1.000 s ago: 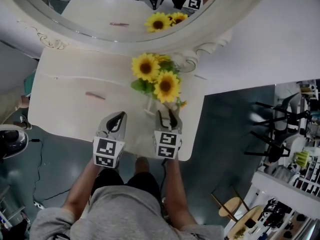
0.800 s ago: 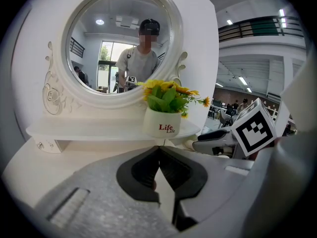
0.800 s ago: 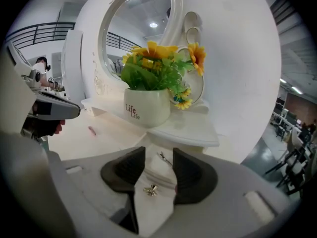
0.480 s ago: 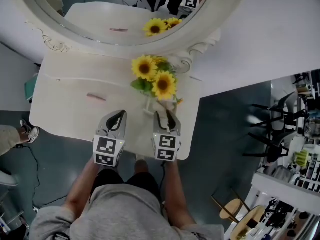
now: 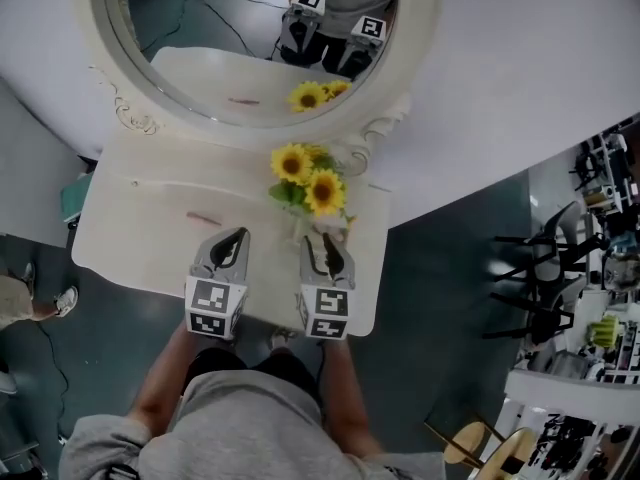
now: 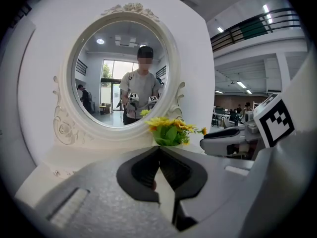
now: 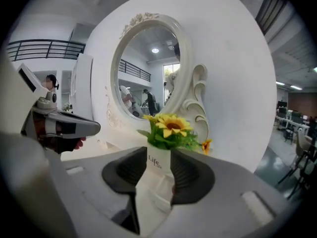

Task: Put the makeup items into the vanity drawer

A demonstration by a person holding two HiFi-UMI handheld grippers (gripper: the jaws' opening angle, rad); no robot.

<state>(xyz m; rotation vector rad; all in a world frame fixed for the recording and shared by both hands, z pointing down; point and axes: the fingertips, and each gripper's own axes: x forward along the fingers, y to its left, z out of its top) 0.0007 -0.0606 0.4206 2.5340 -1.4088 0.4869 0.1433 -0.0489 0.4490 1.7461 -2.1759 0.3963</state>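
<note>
Makeup here comes down to one slim pinkish makeup stick (image 5: pixel 203 218), lying flat on the pale vanity top (image 5: pixel 130 243) toward its left half. Seen from the head view, it sits at about 10 o'clock from the left gripper (image 5: pixel 234 242) and apart from it, untouched by either tool. The left gripper hovers over the front part of the top with its jaws pressed together and nothing held between them – its own view (image 6: pixel 158 150) shows the dark pads meeting at the tip. The right gripper (image 5: pixel 323 242) is just beside it at 3 o'clock, jaws apart and closing. In the right gripper view (image 7: pixel 158 153) the white vase (image 7: pixel 158 168) stands in the gap between the pads (whether they touch it cannot be told). That vase holds the sunflowers (image 5: pixel 310 178), which rise at 12 o'clock from the right gripper, near the back right of the top. Behind them is the oval mirror (image 5: pixel 250 38) in its ornate cream frame – it reflects both marker cubes, the flowers and the stick.
</note>
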